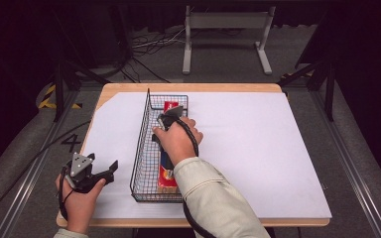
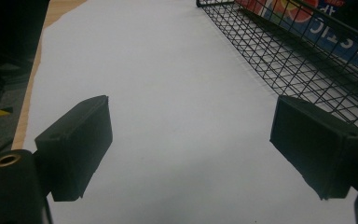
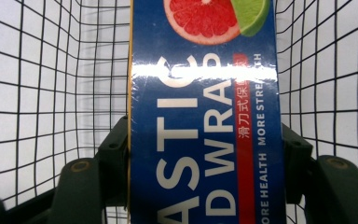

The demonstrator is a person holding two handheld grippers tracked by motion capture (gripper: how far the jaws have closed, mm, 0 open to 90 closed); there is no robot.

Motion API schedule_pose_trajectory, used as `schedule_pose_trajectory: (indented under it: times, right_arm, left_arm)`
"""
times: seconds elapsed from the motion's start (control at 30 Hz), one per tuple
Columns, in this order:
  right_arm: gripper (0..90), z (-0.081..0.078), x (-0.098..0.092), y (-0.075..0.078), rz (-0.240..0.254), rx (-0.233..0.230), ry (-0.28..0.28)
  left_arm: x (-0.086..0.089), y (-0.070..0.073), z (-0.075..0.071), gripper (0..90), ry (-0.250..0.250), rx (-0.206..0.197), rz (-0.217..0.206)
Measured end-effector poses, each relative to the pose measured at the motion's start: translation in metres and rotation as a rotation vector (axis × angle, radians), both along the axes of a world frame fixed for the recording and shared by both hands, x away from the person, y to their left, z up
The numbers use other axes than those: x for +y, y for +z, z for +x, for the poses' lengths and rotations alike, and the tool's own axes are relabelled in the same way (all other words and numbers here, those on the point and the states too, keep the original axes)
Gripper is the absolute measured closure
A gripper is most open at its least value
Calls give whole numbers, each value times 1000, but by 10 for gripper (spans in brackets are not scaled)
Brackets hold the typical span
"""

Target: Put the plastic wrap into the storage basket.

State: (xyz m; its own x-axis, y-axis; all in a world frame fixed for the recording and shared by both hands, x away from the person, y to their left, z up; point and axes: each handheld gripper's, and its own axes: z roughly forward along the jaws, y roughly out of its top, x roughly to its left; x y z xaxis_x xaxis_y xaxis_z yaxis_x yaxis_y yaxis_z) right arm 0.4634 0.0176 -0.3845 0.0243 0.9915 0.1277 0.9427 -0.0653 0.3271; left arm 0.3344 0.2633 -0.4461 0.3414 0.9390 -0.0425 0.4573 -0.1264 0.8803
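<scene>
High view puts the plastic wrap box (image 1: 167,171) lengthwise in the black wire basket (image 1: 140,163) at the centre of the frame, its long axis running from the lower edge toward the top, parallel with the basket's long sides. The right gripper (image 1: 167,120) reaches down into the basket over the box's middle, so this hand is the one on the job; the left gripper (image 1: 110,168) rests at the lower left on the white sheet (image 1: 258,148), just beside the basket's left wall.

Right gripper view shows the box (image 3: 203,140) running straight up between the two black jaws, which sit against its two long sides: the claw is clamped across the narrow width of the box, at right angles to its length. Any lift would likely go straight up, clear of the mesh walls.

Left gripper view shows those jaws spread wide with only white sheet between them.

Hand and sleeve hide the box's middle in the high view.
</scene>
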Motion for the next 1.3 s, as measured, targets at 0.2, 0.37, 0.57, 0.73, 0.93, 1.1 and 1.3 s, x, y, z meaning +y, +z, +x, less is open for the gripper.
schedule_pose_trajectory:
  times: [0.2,0.37,0.57,0.73,0.93,1.1,1.3]
  right_arm:
    - [379,1,0,-2,-13,5,9]
    - [375,0,0,-2,-8,7,6]
    - [374,1,0,-1,-5,16,-3]
    - [360,1,0,-1,2,18,-6]
    - [348,1,-2,2,19,8,-11]
    - [321,-1,-3,13,5,-32,9]
    - [302,-2,-5,28,7,-104,50]
  left_arm:
    - [0,1,1,135,3,-7,-8]
    - [-5,1,5,136,-14,-13,-7]
    - [-6,0,6,136,-15,-10,-11]
    - [-6,0,6,136,-15,-8,-9]
    - [-7,0,7,136,-15,-4,-11]
    - [-8,0,8,136,-18,-11,-9]
    - [-7,1,7,136,-13,-11,-8]
